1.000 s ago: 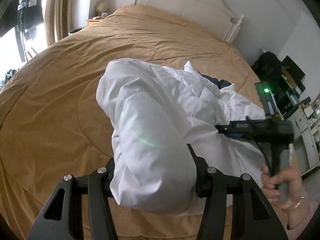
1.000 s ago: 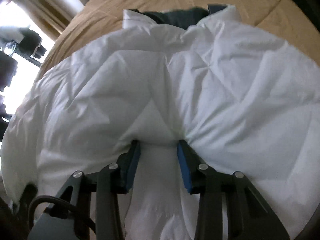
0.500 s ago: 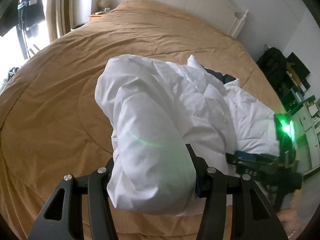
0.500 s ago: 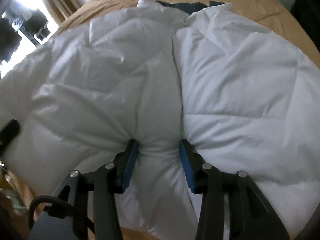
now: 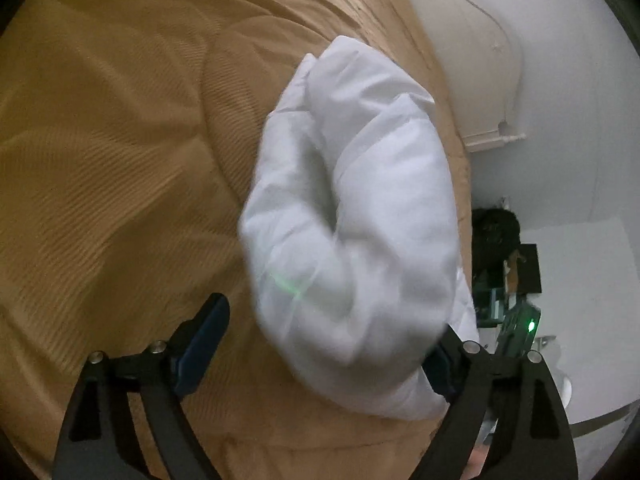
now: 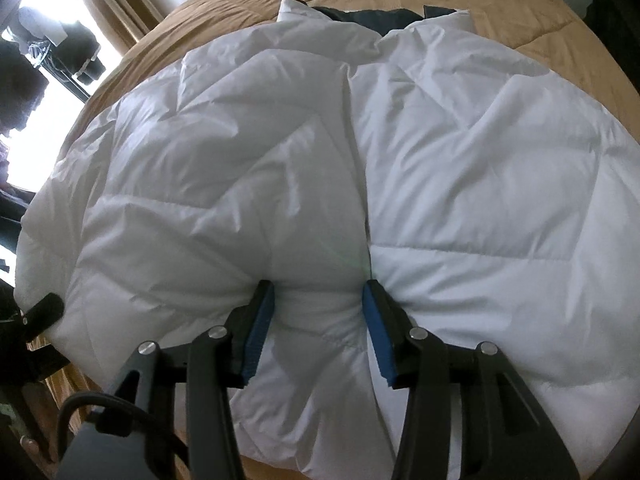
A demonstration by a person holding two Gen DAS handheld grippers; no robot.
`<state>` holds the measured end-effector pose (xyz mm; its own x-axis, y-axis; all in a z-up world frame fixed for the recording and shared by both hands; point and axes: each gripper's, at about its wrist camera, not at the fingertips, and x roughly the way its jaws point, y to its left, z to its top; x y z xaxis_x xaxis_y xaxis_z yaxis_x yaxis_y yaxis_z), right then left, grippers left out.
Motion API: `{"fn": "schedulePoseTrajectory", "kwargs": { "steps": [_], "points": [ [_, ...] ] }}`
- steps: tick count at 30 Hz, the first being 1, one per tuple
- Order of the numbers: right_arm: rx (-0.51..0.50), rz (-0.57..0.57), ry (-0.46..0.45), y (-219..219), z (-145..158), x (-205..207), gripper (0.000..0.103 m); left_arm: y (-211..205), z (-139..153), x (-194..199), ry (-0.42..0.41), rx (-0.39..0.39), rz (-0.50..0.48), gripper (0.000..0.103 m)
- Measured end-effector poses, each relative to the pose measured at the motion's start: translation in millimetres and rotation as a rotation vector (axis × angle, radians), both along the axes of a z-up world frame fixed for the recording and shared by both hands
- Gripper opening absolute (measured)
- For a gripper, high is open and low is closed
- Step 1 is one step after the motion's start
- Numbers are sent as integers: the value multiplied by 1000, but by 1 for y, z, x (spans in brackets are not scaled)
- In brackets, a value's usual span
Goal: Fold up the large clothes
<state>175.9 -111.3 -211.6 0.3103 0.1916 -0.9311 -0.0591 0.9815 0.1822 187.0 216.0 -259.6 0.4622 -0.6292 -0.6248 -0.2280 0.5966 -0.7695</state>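
A white quilted jacket (image 6: 460, 160) lies spread on the tan bed cover (image 6: 560, 40), with its dark lining (image 6: 360, 14) showing at the far collar. My right gripper (image 6: 319, 308) pinches a bunched fold of the near hem, and its jaws are opening. In the left wrist view a rolled, puffy sleeve of the jacket (image 5: 352, 240) rests on the bed cover (image 5: 120, 160). My left gripper (image 5: 324, 344) stands wide around the sleeve's near end, its jaws opening. The sleeve leans on the right finger (image 5: 444, 356), with a clear gap to the left finger (image 5: 204, 332).
A white headboard (image 5: 492, 60) and wall stand beyond the bed. Dark shelves with a green light (image 5: 530, 326) stand off the bed's right side. A bright window with curtains (image 6: 40, 60) is on the left. Bare bed cover stretches left of the sleeve.
My left gripper's jaws have spread and let go of the sleeve, and the gripper rolled and sank toward the bed. The right gripper's jaws widened slightly on the hem, and the jacket lies flatter.
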Motion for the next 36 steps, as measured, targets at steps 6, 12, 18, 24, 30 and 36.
{"fn": "schedulePoseTrajectory", "kwargs": {
  "steps": [6,12,18,24,30,36],
  "points": [
    [11,3,-12,-12,13,-18,48,-26,8,35,-53,131,-6,58],
    [-20,-4,-77,-10,59,55,56,-20,6,30,-38,112,-7,53],
    [-31,-104,115,-12,-20,152,55,-26,21,31,-87,157,-40,49],
    [84,-167,63,-38,11,153,30,-29,27,28,-94,185,-57,45],
    [112,-53,-32,-43,62,35,30,-24,36,30,-115,212,-76,43],
    [79,-6,59,-37,-18,-19,29,-44,53,26,-177,268,-113,42]
  ]
}}
